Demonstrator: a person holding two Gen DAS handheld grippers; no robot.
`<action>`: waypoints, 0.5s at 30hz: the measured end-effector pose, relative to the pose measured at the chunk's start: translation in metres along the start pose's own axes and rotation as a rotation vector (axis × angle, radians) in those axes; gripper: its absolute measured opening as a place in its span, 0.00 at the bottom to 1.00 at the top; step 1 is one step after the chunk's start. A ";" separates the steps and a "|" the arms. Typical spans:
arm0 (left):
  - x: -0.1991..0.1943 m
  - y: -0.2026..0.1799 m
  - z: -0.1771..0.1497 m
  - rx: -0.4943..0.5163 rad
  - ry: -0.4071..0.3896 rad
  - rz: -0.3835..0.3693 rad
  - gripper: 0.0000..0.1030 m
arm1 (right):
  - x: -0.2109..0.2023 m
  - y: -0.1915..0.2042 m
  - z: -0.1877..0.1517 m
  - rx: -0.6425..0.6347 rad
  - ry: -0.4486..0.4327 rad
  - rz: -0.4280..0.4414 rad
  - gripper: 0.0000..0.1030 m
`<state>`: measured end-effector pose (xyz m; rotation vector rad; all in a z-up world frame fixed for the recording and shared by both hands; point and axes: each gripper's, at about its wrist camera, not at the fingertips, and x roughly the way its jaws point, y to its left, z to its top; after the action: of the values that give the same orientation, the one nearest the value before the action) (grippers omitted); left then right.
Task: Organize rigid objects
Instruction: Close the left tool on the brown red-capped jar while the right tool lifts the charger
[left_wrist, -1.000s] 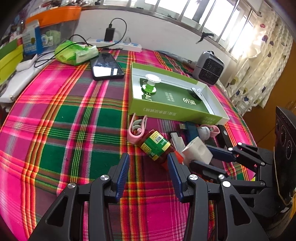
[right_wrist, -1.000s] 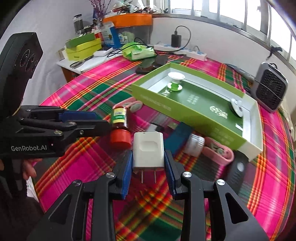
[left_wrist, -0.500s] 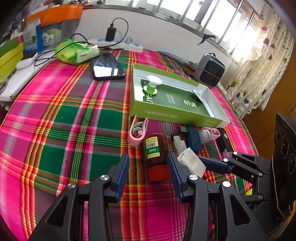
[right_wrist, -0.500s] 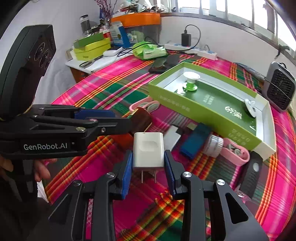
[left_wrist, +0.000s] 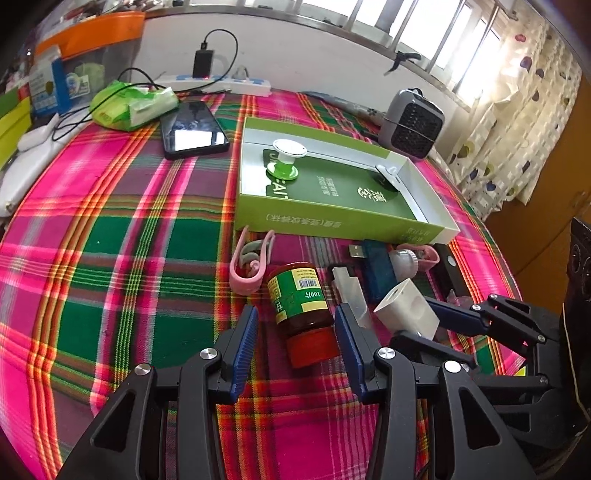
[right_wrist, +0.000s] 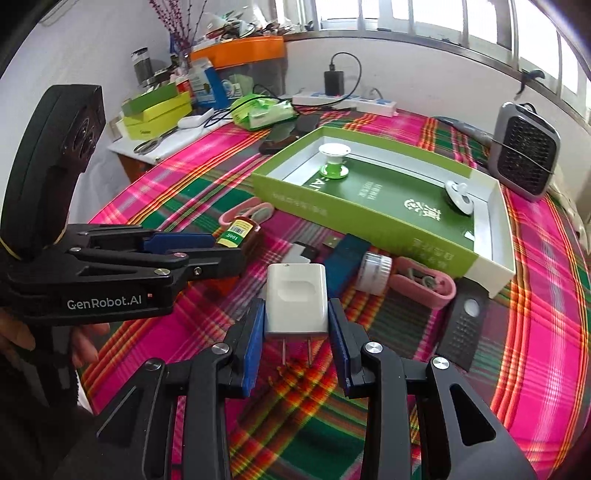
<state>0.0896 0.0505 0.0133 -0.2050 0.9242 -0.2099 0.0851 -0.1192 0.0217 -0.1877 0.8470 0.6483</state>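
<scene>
"GenRobot.AI" on left gripper; "100" on jar.

Bright daylight thru the windows along the back wall; panes blown out to near white, esp. top right. Phone screen shows a white glare patch. Soft, short shadows under items on the tablecloth. Strong fisheye bend w/ dark vignette at corners in both views. Centre sharp; edges a bit soft, colours very saturated.

You see a pink-green plaid tablecloth, green box, white charger, red-capped brown jar.
</scene>
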 end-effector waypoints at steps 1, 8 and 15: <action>0.001 -0.001 0.001 0.002 0.000 0.002 0.41 | 0.000 -0.001 0.000 0.004 -0.002 -0.002 0.34; 0.007 0.000 0.003 0.000 0.009 0.024 0.41 | -0.001 -0.009 -0.001 0.034 -0.005 -0.015 0.34; 0.012 0.000 0.007 -0.003 0.013 0.039 0.41 | -0.002 -0.010 -0.001 0.042 -0.011 -0.015 0.34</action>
<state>0.1022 0.0479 0.0083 -0.1883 0.9404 -0.1737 0.0892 -0.1288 0.0215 -0.1520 0.8470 0.6163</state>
